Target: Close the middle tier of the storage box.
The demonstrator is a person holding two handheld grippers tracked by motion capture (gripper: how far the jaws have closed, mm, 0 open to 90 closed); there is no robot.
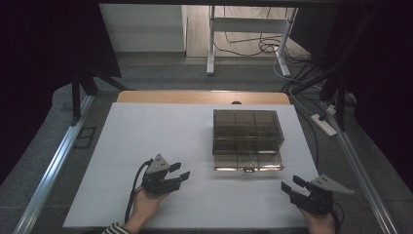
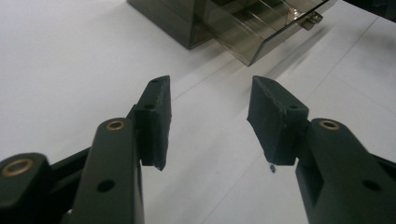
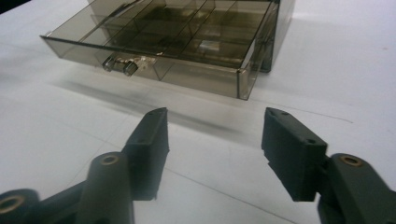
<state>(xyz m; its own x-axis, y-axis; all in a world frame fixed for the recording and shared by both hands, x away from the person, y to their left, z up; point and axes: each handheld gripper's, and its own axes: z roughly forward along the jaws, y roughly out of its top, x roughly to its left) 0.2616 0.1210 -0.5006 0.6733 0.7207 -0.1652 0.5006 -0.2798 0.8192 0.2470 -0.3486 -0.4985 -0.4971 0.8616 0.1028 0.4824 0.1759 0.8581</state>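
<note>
Both your left tool (image 1: 181,174) and right tool (image 1: 290,185) stand part open and empty, with the drawer box (image 1: 247,139) on the desk (image 1: 146,131) ahead between them, its drawer (image 3: 159,56) pulled out, so a careless push could slide the light box or jam the drawer.

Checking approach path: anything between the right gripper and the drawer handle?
Nothing visible. In the right gripper view, bare white table lies between the open right gripper and the handle on the pulled-out drawer. The left gripper sits off to the other side, clear of that line.
</note>
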